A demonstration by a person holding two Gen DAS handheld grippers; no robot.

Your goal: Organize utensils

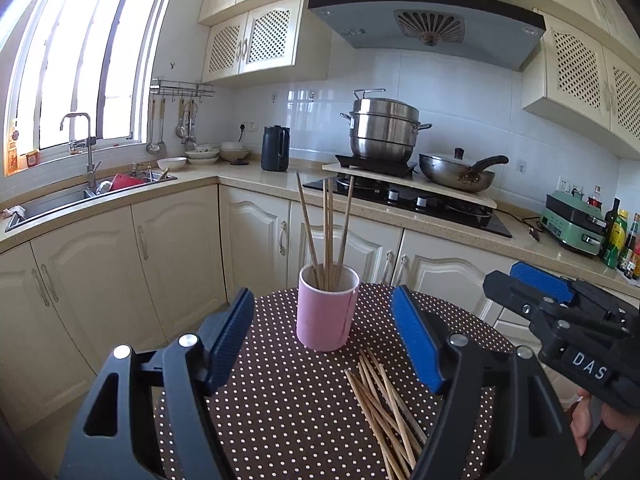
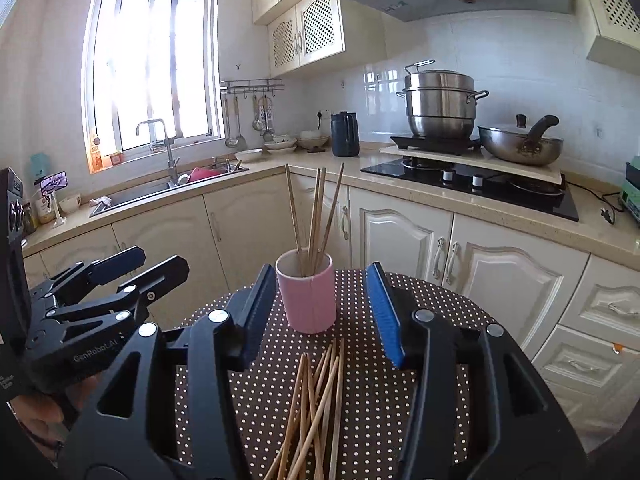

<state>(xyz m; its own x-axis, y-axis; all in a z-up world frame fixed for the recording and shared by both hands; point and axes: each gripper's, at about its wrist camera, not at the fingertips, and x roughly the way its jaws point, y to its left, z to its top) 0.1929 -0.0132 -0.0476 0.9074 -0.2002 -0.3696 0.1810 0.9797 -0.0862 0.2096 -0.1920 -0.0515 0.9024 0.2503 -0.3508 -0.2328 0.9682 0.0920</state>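
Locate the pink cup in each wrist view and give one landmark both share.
Left wrist: pink cup centre, between the left gripper fingers, on the dotted tablecloth.
Right wrist: pink cup centre, just left of middle.
Shared landmark: steel steamer pot.

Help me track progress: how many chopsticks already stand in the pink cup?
4, all upright in the pink cup on the dotted table: one leaning left, two near the middle, one leaning right. Shorter ones could be hidden inside.
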